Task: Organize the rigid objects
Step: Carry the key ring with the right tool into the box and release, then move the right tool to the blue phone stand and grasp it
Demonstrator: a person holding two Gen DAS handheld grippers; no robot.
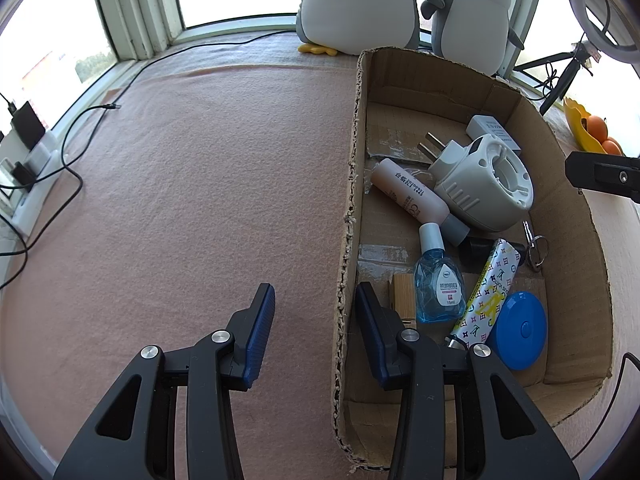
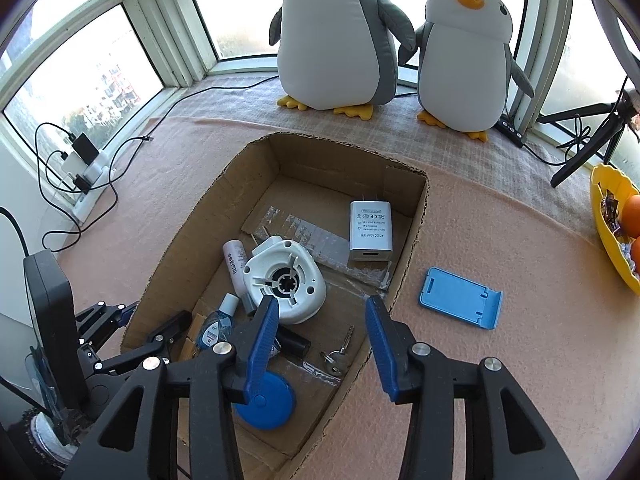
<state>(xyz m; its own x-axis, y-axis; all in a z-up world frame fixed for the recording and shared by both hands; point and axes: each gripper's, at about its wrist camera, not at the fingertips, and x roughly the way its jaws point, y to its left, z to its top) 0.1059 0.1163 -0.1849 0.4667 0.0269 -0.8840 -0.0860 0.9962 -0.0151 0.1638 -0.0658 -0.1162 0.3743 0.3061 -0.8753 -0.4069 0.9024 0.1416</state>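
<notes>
The blue stand [image 2: 460,298] lies flat on the mat, at 3 o'clock from the box [image 2: 416,216]. Both the left gripper [image 1: 314,306] and right gripper [image 2: 322,316] have jaws apart, holding nothing. Being thin, the stand could slip away when pinched.

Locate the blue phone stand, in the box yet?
Not yet: in the right wrist view the blue phone stand lies flat on the pink cloth, just outside the cardboard box's right wall, ahead-right of the open right tongs.

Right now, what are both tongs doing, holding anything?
Left tongs: open, holding nothing, straddling the cardboard box wall.
Right tongs: open, holding nothing, over the box's right wall.
</notes>
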